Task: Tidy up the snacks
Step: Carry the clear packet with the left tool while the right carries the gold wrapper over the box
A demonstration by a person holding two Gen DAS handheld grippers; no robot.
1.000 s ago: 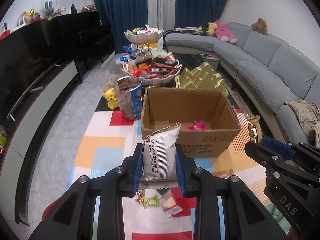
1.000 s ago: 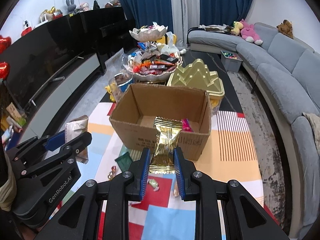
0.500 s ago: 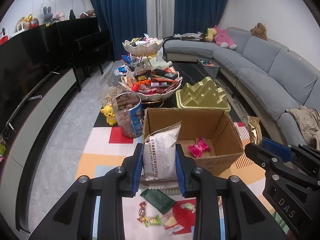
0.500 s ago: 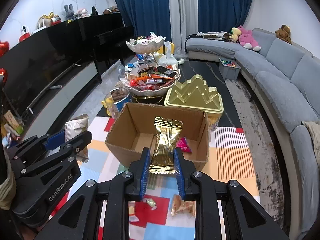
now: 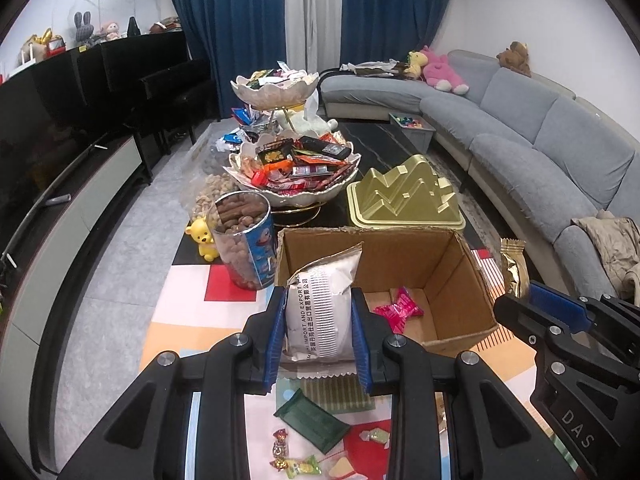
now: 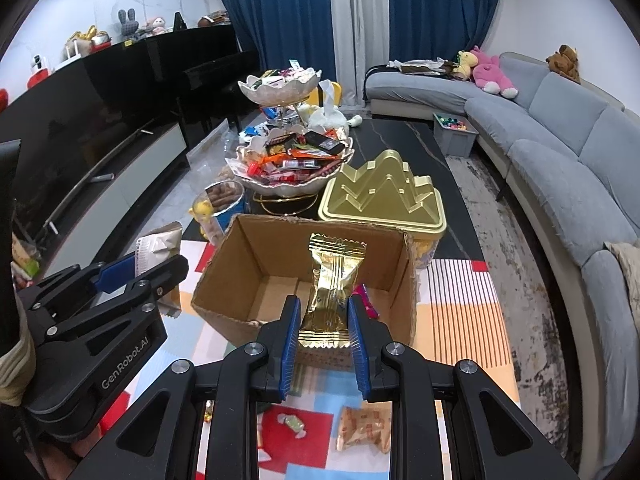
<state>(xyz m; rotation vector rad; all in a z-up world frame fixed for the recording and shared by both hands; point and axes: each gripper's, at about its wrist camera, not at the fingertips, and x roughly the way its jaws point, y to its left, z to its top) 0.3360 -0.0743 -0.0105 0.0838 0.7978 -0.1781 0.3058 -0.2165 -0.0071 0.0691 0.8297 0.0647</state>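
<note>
Box (image 5: pixel 460 276) holds only a pink candy (image 5: pixel 398 308). Left gripper (image 5: pixel 319 330) clamps a white packet (image 5: pixel 320 312), right gripper (image 6: pixel 323 330) a gold packet (image 6: pixel 332 288), both near its rim; more sweets (image 5: pixel 298 462) litter the mat (image 5: pixel 200 312).

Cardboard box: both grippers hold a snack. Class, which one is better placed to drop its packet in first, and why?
Right, probably. Its gold packet already hangs over the cardboard box opening; the left's white packet sits nearer the box's front corner.

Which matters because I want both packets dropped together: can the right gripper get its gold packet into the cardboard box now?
Probably yes. The right gripper holds the gold packet at the cardboard box's near rim, its top open, with only a pink candy inside.
</note>
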